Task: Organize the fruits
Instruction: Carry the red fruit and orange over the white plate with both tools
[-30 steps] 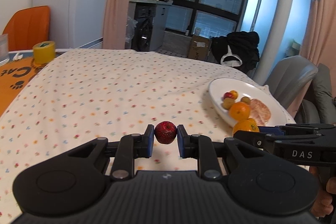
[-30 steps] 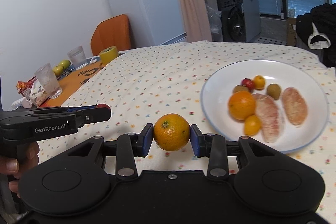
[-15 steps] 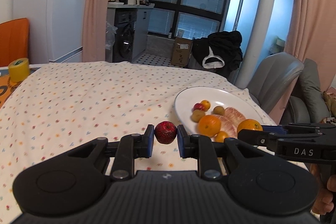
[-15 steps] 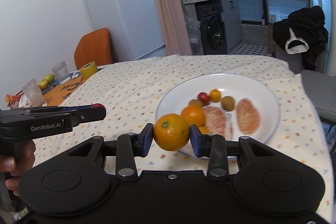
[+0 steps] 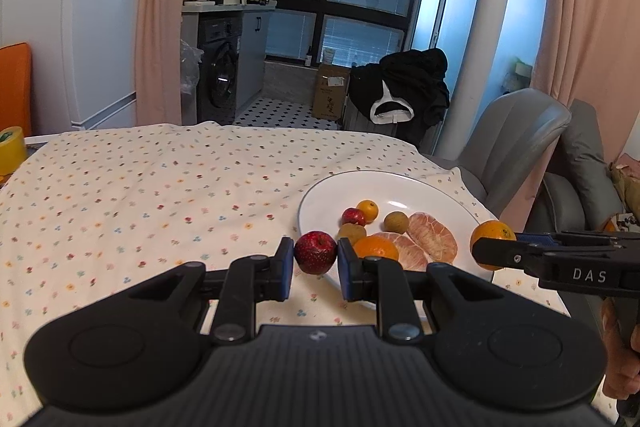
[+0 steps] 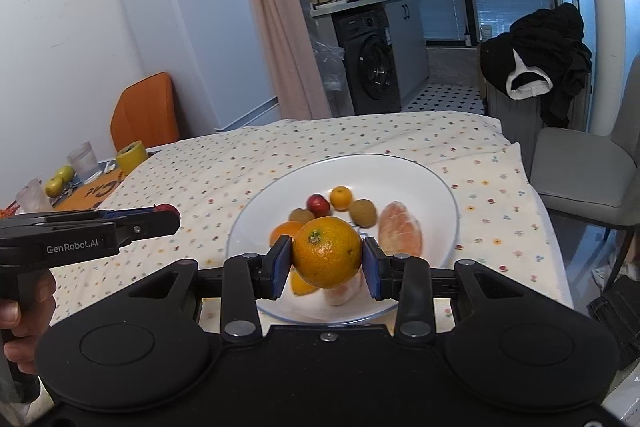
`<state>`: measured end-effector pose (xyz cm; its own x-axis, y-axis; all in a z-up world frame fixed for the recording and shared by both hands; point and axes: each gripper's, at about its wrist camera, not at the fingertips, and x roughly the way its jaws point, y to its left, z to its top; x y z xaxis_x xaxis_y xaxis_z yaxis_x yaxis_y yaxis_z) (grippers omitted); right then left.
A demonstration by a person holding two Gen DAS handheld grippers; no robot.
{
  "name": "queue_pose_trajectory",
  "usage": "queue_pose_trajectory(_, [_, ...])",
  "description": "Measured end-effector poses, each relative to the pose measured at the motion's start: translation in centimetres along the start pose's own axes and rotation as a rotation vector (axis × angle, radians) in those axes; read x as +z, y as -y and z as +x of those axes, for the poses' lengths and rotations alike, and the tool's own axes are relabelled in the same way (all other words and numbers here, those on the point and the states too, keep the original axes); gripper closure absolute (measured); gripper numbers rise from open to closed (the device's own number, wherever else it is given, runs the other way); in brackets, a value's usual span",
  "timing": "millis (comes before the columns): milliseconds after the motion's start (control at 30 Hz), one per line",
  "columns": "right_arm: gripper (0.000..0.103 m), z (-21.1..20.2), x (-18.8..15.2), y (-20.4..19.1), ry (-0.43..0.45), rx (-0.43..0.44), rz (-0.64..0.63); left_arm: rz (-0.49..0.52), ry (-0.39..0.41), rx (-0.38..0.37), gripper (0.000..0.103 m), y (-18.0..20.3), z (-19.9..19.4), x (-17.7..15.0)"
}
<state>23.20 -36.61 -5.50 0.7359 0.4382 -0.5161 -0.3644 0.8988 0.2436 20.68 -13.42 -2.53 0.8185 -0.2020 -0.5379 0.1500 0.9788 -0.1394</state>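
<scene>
In the left wrist view, the left gripper [image 5: 316, 259] squeezes a small red fruit [image 5: 315, 252] at mid-frame. A second ago the white plate [image 5: 420, 187] sat far right; now it is close. The right gripper [image 6: 326, 261] clamps an orange [image 6: 327, 251] over the plate, likely ready to drop.

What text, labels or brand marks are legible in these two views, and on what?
"DAS": side of the right gripper, seen from the left wrist.
"GenRobot.AI": side of the left gripper, seen from the right wrist.
Partial lettering on the orange mat: unreadable.
Cardboard box label: too small.
</scene>
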Motion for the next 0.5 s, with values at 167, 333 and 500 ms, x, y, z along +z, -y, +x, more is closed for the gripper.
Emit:
queue_pose_trajectory(167, [0.067, 0.5, 0.1, 1.1, -0.007, -0.009, 0.018, 0.011, -0.013, -0.007, 0.082, 0.6, 1.3, 0.4])
queue_pose_trajectory(333, [0.063, 1.1, 0.3, 2.0, -0.020, -0.002, 0.043, 0.011, -0.025, -0.012, 0.082, 0.8, 2.4, 0.7])
queue_pose_trajectory(500, [0.062, 1.1, 0.9, 2.9, -0.007, 0.008, 0.071, 0.017, -0.033, -0.013, 0.081, 1.0, 3.2, 1.1])
